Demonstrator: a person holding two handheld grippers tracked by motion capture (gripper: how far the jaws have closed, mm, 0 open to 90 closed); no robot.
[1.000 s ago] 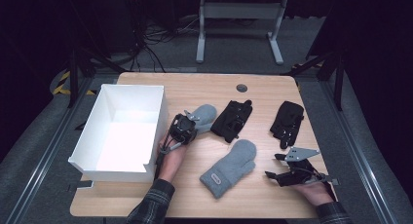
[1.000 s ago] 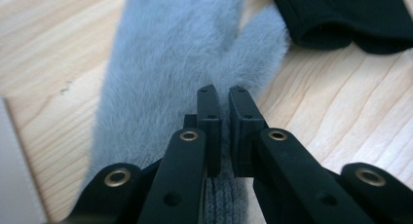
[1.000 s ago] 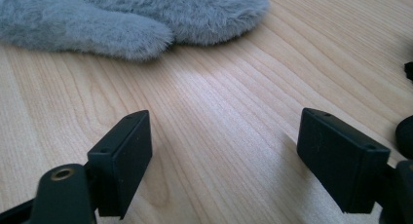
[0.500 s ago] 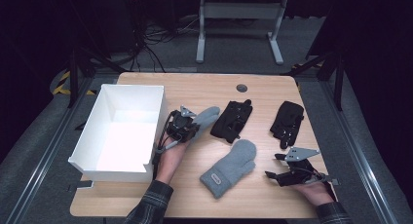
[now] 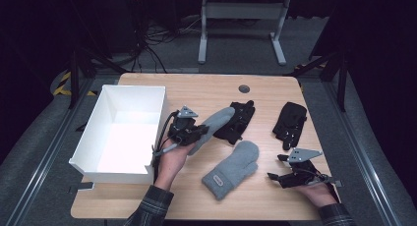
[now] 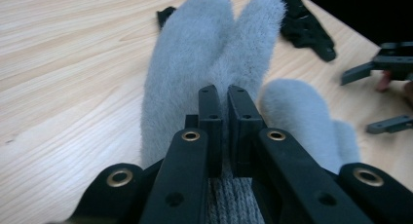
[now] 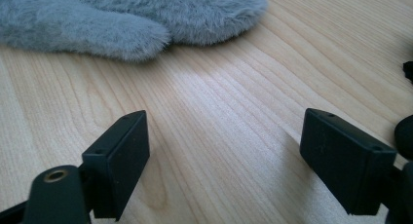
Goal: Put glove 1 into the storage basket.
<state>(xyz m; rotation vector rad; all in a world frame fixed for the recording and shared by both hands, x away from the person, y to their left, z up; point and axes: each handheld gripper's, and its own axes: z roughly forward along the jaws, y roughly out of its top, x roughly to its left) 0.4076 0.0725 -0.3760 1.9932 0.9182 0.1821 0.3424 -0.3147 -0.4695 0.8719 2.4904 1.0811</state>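
We lift a grey mitten (image 5: 212,125) in the clenched left gripper (image 5: 199,132); next, left over the white box (image 5: 129,96), right gripper (image 5: 276,170) jaws released

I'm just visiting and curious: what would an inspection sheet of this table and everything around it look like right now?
Surface: wooden table, light grain, a dark round insert near its far edge.
Job's things: grey mitten clamped at its cuff and raised; second grey mitten lying flat; white box at left, nothing seen inside.
Clutter: two black gloves lying farther back.
Grippers: left gripper shut on the mitten; right gripper open, low over the table.
Cables: a tangle on the floor beyond the table.
Surroundings: dark room, grey floor, metal stand behind.
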